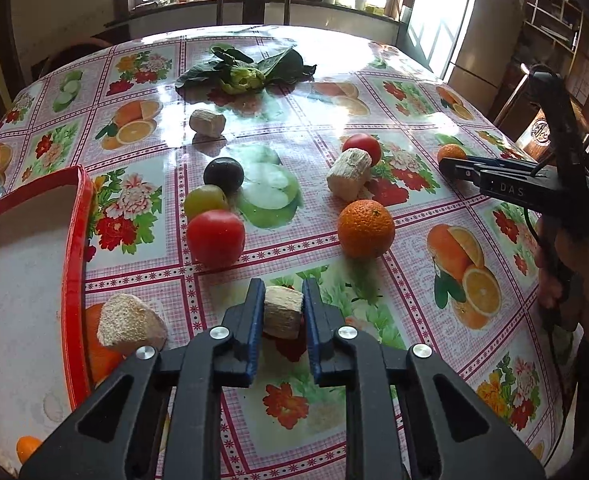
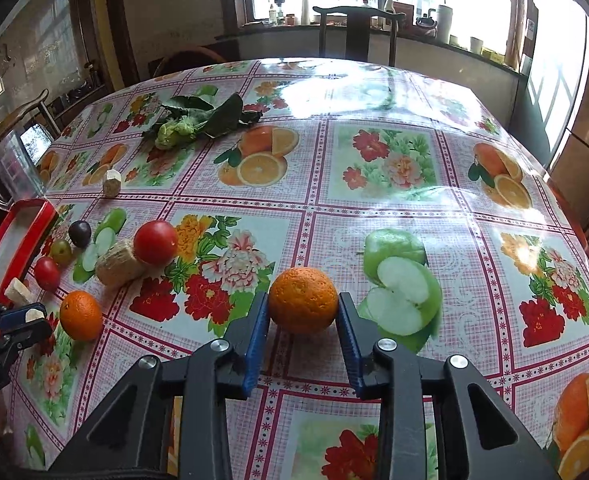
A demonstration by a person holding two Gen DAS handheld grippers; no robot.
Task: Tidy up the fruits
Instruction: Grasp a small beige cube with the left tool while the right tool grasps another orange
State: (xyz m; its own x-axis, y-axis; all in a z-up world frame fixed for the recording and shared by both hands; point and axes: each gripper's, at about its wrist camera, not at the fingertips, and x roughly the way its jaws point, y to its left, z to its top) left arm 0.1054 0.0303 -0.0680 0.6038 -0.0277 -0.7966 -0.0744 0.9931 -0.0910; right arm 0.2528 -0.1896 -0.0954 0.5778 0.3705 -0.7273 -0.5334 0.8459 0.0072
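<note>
My left gripper [image 1: 283,300] is shut on a pale fibrous chunk [image 1: 282,316] low over the flowered tablecloth; the right wrist view shows that same gripper [image 2: 30,316] at its left edge. My right gripper [image 2: 303,308] is shut on a small orange [image 2: 302,300] that rests on the cloth, and it appears far right in the left wrist view [image 1: 448,164]. Between the two lie a larger orange [image 1: 365,228], two tomatoes [image 1: 215,238] [image 1: 361,146], a dark plum [image 1: 223,175], a green fruit [image 1: 205,200] and another pale chunk [image 1: 348,174].
A red-rimmed tray [image 1: 76,240] stands at the left, with a pale chunk [image 1: 130,324] leaning at its rim. Leafy greens [image 1: 246,70] and one more chunk [image 1: 207,122] lie farther back. A clear jug [image 2: 12,168] stands beyond the tray, and a chair [image 1: 254,0] behind the table.
</note>
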